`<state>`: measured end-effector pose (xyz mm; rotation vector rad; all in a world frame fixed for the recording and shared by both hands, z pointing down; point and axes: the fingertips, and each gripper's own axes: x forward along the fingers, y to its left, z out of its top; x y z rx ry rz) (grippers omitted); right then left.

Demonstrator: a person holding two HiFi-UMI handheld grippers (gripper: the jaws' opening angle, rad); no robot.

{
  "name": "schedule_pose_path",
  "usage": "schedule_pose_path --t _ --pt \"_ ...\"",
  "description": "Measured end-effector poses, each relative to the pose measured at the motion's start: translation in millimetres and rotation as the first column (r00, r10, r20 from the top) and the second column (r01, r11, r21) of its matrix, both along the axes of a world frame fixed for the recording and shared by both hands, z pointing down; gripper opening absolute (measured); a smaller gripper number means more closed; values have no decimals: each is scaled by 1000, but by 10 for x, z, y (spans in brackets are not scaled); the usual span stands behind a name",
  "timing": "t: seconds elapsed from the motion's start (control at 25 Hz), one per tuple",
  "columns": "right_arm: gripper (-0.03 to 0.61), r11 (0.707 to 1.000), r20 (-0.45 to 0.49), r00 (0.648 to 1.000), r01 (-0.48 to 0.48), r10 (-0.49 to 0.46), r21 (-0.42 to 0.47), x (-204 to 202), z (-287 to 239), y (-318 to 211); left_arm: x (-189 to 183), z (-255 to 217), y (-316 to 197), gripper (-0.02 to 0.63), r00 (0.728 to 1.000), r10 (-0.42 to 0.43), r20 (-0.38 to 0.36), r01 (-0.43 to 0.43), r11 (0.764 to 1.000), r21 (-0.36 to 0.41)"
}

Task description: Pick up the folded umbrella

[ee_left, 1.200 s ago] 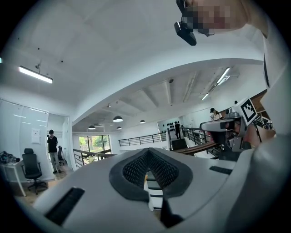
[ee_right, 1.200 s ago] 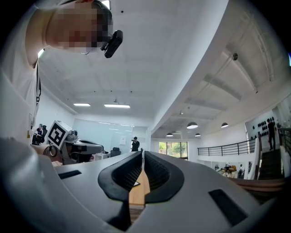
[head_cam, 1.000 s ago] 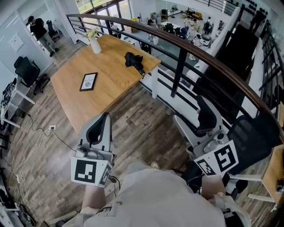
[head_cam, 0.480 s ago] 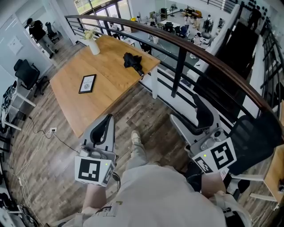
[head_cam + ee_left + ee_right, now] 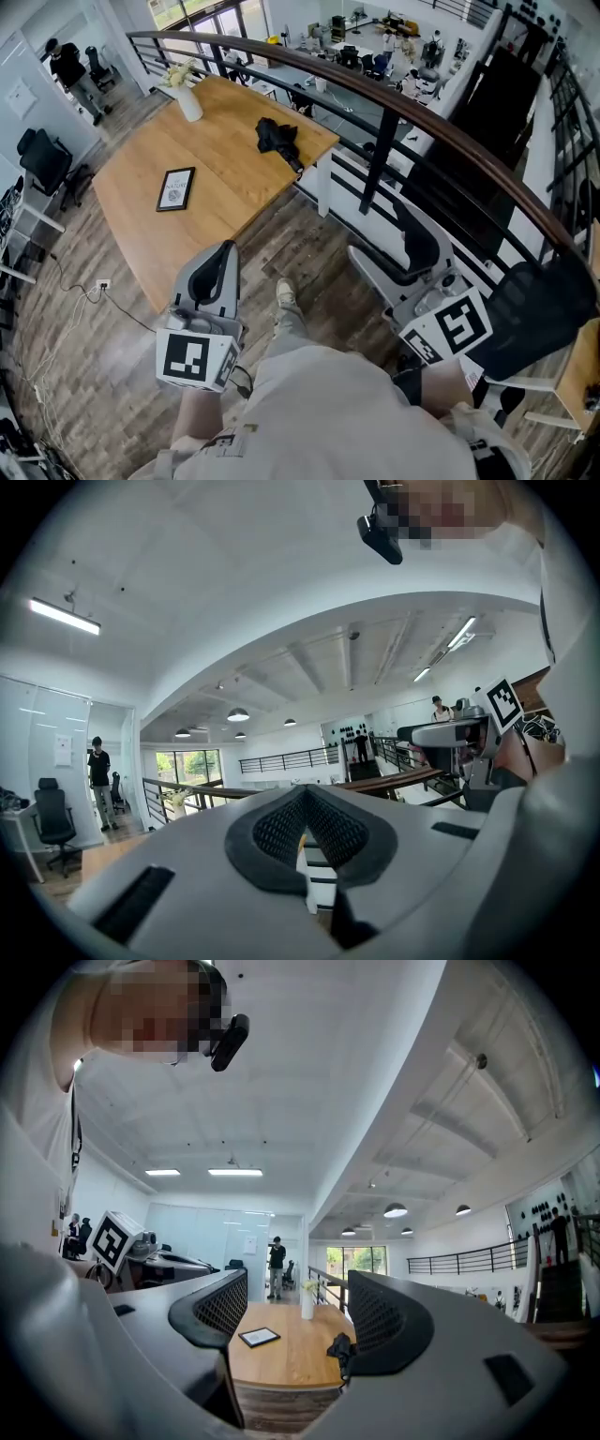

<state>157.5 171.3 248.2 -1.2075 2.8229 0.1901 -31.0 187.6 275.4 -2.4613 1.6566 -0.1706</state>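
Shoe (image 5: pixel 286 293) forward, umbrella (image 5: pixel 277 137) on table (image 5: pixel 234 164), sign (image 5: pixel 175 188) illegible

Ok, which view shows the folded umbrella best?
The head view: the folded umbrella lies whole on the wooden table, seen from above. The right gripper view shows it only small and distant. The left gripper view doesn't show it.

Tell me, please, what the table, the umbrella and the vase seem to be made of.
The table: wood or wood veneer, matt light brown, grain lines visible. The umbrella: probably black fabric, matt and crumpled into soft folds. The vase: white and smooth; ceramic or glass, too small to tell.
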Motion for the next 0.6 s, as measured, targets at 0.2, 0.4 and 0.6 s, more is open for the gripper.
schedule_pose_path --t 0.2,0.4,0.6 --pt "339 998 -49 999 13 -16 -61 -343 221 -585 -302 29 -556 17 999 -13 -42 13 1000 -2" --pt "339 991 -58 998 1 -9 -135 -632 392 -1290 -562 76 -1262 17 999 3 -45 -4 999 -32" --pt "339 982 -90 996 -6 -11 -191 -981 381 -1933 -852 57 -1911 17 998 28 -48 -32 996 -88"
